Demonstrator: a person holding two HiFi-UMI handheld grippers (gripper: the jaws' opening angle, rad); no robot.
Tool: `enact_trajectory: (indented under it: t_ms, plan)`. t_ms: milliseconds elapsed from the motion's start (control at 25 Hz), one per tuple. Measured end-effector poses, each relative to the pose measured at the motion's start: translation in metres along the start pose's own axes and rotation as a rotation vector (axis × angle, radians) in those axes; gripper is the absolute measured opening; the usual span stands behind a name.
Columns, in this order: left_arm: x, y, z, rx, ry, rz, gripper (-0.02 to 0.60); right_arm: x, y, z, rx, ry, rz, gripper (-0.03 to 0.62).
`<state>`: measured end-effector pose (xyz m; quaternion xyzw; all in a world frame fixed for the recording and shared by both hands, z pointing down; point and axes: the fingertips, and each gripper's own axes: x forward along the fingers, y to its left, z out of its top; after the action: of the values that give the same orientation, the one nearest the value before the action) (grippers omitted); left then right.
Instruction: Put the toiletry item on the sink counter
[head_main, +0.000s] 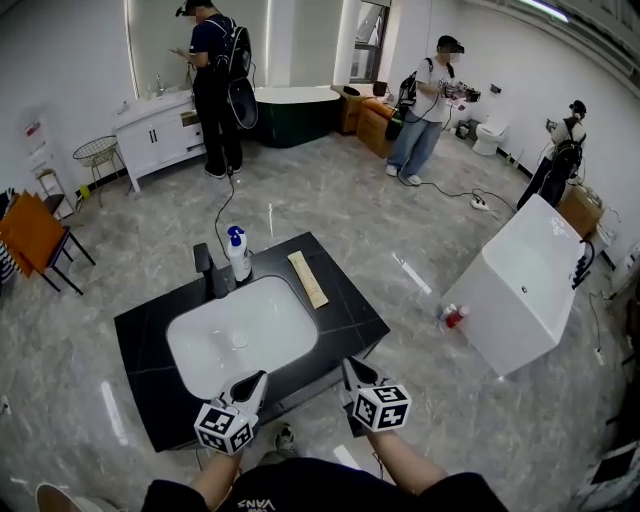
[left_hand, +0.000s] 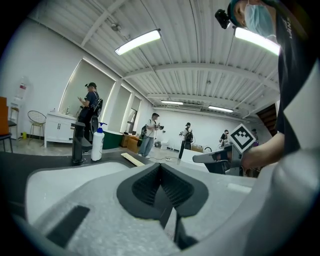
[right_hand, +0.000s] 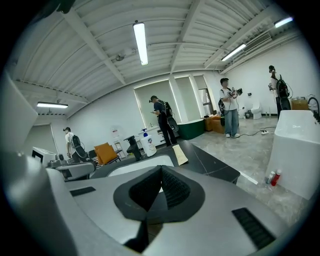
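Observation:
A white pump bottle with a blue top (head_main: 237, 255) (left_hand: 97, 144) (right_hand: 147, 143) stands upright on the black sink counter (head_main: 345, 305), just right of the black faucet (head_main: 207, 268). A flat beige strip (head_main: 308, 279) (right_hand: 179, 155) lies on the counter to the right of the white basin (head_main: 240, 335). My left gripper (head_main: 258, 378) (left_hand: 160, 165) hovers at the counter's near edge, shut and holding nothing. My right gripper (head_main: 350, 366) (right_hand: 161, 167) sits beside it to the right, also shut with nothing between its fingers.
A white freestanding tub (head_main: 525, 280) stands to the right, with small red and white bottles (head_main: 452, 317) on the floor beside it. Three people stand at the back of the room. A white vanity (head_main: 160, 130) and an orange chair (head_main: 35, 235) are at the left.

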<state>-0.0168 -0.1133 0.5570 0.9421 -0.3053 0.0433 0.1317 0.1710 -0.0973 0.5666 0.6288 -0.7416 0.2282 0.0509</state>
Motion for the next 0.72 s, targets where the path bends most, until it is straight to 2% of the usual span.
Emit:
enact_trajectory:
  t_ms: [720]
  plan:
    - [-0.058,-0.07,-0.034,-0.023,-0.007,0.097,0.006,-0.08,0.012,-0.036,0.011,-0.009,0.071,-0.001]
